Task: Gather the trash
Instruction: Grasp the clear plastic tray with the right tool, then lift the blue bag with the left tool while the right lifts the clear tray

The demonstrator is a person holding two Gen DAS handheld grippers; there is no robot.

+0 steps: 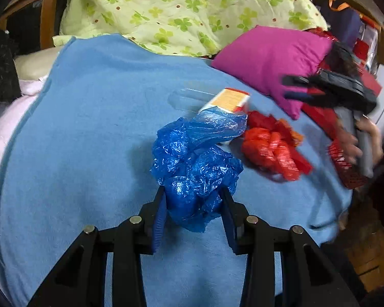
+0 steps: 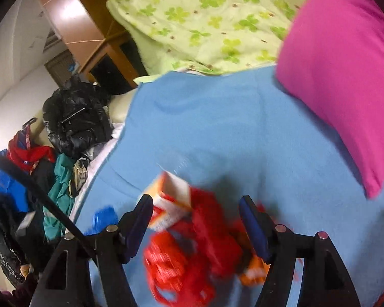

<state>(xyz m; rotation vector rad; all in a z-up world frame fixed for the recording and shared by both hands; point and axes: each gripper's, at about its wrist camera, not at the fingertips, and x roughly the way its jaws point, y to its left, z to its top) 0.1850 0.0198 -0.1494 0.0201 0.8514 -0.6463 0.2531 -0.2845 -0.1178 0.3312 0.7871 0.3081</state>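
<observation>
A crumpled blue plastic bag lies on the light blue blanket. My left gripper has its jaws around the bag's near end, pressing on it. Behind the bag lies a small orange and white carton, and to its right crumpled red wrapping. My right gripper shows blurred at the right, above the red wrapping. In the right wrist view my right gripper is open, with the red wrapping and the carton between and below its fingers, all blurred.
A magenta pillow and a green clover quilt lie at the back of the bed. A pile of dark clothes sits off the bed's left side. Red boxes stand at the right.
</observation>
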